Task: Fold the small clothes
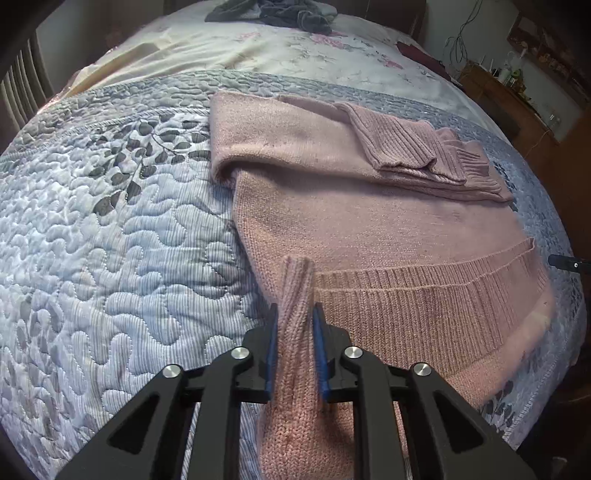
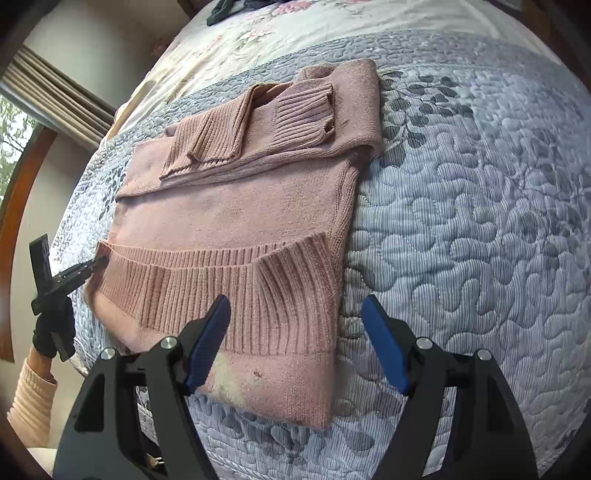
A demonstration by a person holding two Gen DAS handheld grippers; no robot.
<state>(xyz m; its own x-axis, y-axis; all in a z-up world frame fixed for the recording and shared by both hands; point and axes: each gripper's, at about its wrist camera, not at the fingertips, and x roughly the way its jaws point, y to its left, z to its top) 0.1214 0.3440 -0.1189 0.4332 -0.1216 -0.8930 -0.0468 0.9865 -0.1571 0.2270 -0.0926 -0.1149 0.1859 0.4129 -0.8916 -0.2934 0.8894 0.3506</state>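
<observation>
1. On the quilted bedspread [image 1: 110,258] a pink knit sweater [image 1: 369,221] lay partly folded, its sleeves laid across the upper body and its ribbed hem [image 2: 207,280] toward the cameras.
2. At the sweater's near corner the left gripper [image 1: 295,317] had its blue-padded tongs clamped on a bunched strip of the ribbed hem — the knit stood up between the pads.
3. Over the opposite hem corner the right gripper [image 2: 295,314] hovered with its tongs spread wide apart, gripping nothing; one blue pad [image 2: 208,343] sat above the sweater, the other above the quilt.
4. At the left edge of the right wrist view, a black-gloved hand [image 2: 51,328] with a pale ribbed cuff held the left gripper's handle.
5. Farther up the bed — on the floral sheet [image 1: 295,48] — a heap of dark clothes [image 1: 273,14] lay well apart from the sweater.
</observation>
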